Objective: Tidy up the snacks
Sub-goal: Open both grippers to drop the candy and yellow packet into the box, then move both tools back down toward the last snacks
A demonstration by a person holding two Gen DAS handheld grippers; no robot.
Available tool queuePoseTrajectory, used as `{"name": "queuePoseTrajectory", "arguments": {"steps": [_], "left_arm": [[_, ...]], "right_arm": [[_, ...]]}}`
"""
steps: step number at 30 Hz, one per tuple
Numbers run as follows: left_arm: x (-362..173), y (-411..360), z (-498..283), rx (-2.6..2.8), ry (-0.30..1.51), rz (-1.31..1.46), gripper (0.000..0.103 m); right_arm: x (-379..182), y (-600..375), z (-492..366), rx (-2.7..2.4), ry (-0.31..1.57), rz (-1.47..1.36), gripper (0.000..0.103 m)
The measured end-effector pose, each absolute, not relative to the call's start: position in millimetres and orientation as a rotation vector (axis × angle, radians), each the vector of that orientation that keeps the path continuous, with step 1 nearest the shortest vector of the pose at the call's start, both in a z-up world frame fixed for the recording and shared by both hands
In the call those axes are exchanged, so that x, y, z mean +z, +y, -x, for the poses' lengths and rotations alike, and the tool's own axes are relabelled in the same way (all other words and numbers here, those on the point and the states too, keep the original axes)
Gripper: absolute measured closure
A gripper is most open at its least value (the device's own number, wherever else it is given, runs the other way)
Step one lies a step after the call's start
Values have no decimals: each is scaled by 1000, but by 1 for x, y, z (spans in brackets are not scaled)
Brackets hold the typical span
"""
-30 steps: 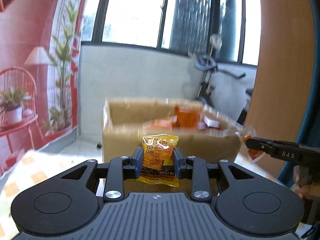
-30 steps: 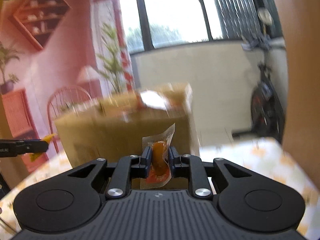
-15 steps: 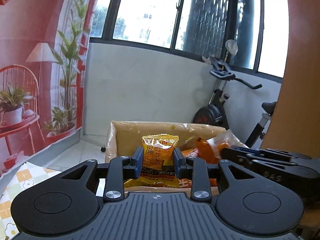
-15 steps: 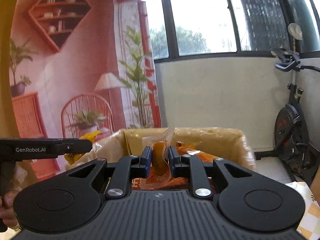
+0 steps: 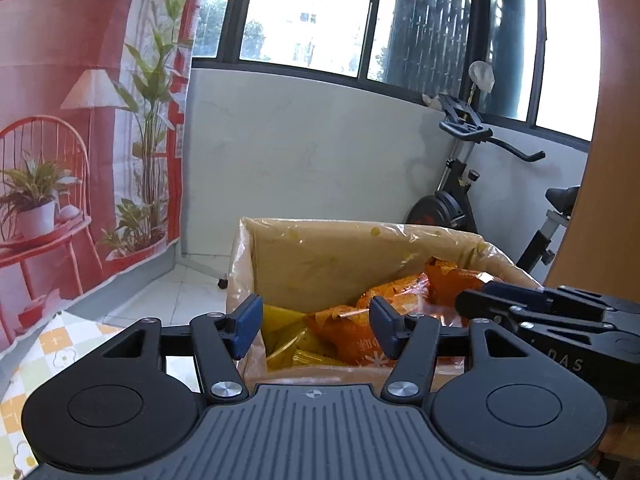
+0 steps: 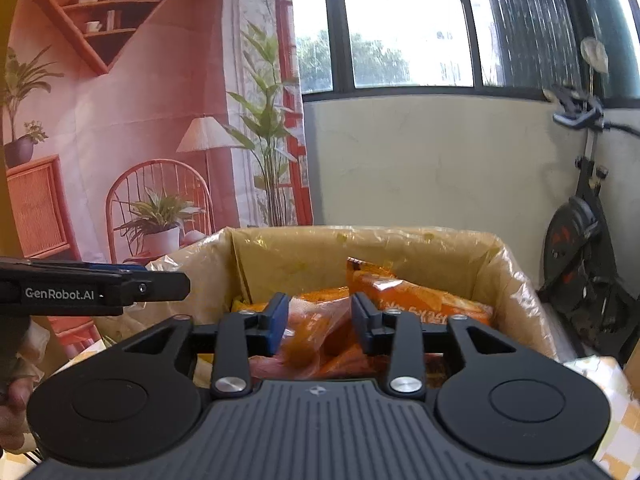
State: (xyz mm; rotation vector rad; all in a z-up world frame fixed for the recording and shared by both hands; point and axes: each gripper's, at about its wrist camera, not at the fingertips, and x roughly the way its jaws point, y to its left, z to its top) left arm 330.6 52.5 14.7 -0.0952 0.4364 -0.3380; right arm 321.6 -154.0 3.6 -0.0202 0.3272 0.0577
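Observation:
A cardboard box [image 5: 320, 256] lined with clear plastic holds several orange and yellow snack packets [image 5: 352, 328]. My left gripper [image 5: 314, 330] is open and empty above the box's near left part. The right gripper shows at the right of that view [image 5: 520, 312]. In the right wrist view the box [image 6: 304, 256] holds orange packets [image 6: 416, 300]. My right gripper [image 6: 318, 324] is open and empty over the box's near edge. The left gripper shows at the left of that view [image 6: 100, 290].
An exercise bike [image 5: 464, 200] stands behind the box on the right, also in the right wrist view [image 6: 580, 240]. A pink printed backdrop [image 5: 60, 120] hangs at the left. A checked tablecloth [image 5: 48, 352] lies under the box. A wooden panel [image 5: 612, 160] stands at far right.
Both grippers rose over the box and opened. The yellow packet left the left gripper and the orange packet left the right gripper; both now lie in the box.

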Motion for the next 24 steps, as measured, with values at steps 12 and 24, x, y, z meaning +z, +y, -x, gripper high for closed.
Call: {"name": "queuePoseTrajectory", "arguments": {"steps": [12,24], "left_arm": [[34,67,-291,-336,418,78,42],[23,96,-242,-327,446,85,42]], "right_arm": [[16,-161,-267,38,278,-28,64],[-4,-164,-204,7,329,-81,64]]}}
